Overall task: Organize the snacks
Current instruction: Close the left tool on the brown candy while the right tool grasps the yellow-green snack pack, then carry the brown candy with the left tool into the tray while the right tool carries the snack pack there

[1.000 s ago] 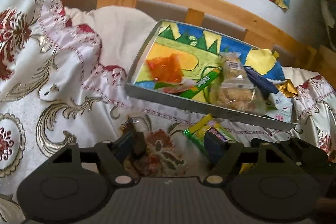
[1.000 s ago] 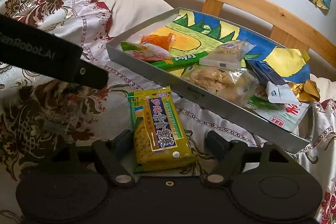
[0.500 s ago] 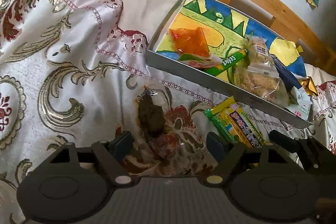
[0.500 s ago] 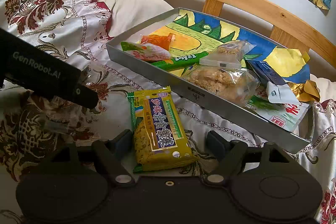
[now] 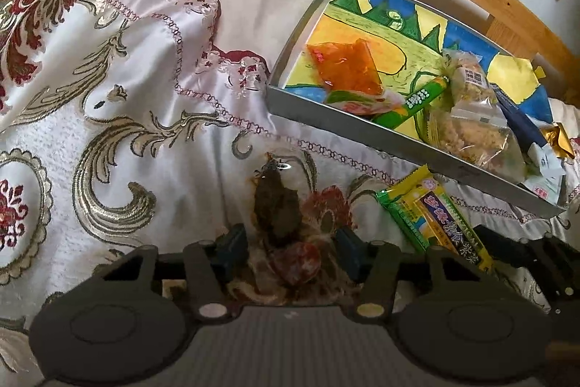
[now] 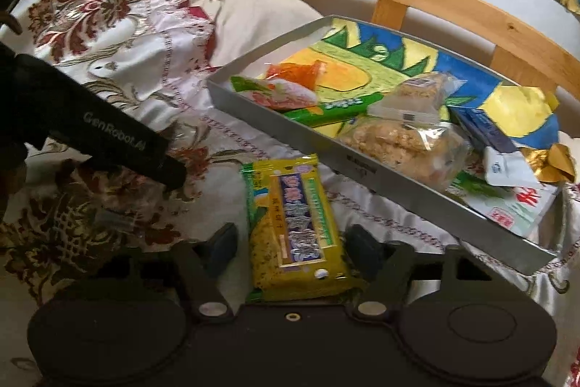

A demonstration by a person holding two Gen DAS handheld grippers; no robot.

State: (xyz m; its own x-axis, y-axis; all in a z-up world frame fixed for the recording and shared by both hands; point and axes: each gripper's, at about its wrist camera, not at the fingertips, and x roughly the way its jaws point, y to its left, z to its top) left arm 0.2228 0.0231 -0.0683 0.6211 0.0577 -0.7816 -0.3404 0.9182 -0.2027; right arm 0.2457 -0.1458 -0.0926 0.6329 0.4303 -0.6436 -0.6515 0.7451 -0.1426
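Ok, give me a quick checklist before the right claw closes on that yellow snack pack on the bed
1. Right claw open: ok.
2. Yellow snack pack between its fingers: ok.
3. Pack centred in the gap: ok, roughly.
4. Left claw away from the pack: ok, it is open over a dark clear-wrapped snack.
5. Room in the metal tray: ok, bare space near the orange packet.
6. Bedspread free of the fingers: cannot tell.
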